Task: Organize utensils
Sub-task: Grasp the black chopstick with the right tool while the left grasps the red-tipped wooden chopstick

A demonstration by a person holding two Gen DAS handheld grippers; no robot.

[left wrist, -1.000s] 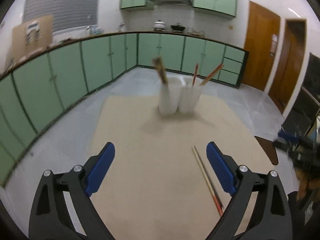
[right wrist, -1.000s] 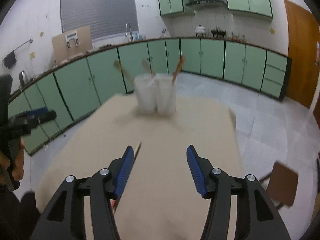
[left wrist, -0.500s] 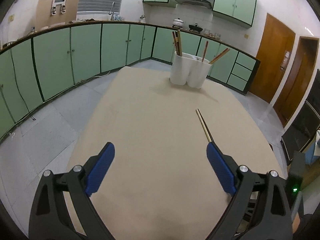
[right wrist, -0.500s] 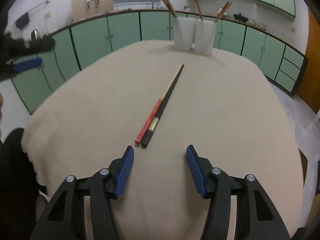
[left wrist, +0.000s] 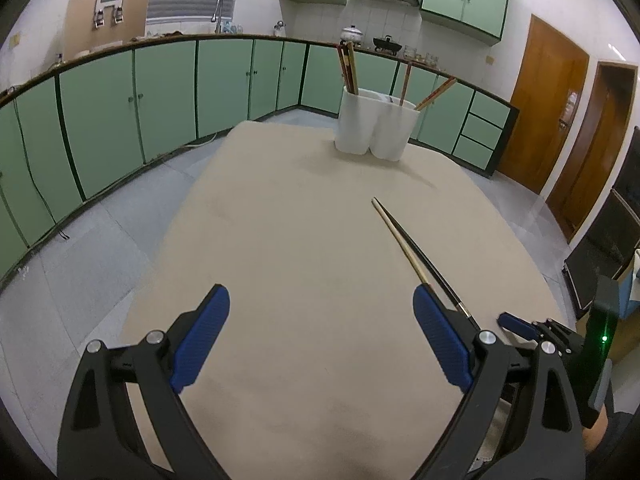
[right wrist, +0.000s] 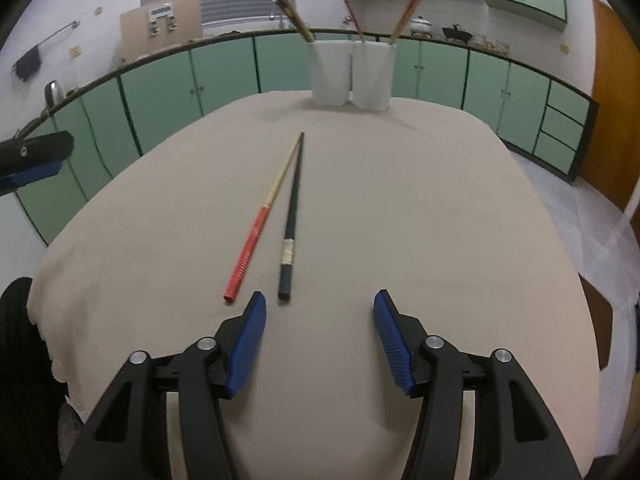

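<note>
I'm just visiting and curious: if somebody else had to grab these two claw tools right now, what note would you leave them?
Left claw: open, empty, above the table.
Right claw: open, empty, just short of the loose chopsticks.
Loose on the table: red-handled chopstick and black chopstick, tips nearly meeting.
Done: some chopsticks already stand in the white twin holder at the far edge.
Left: pick up both loose chopsticks and put them in the holder.

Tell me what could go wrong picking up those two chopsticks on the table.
The red-handled chopstick and black chopstick touch at their far tips, so lifting one could drag the other. The open right gripper sits right of both handles, so closing here would likely miss. The white holder already has slanted chopsticks that could block insertion.
</note>
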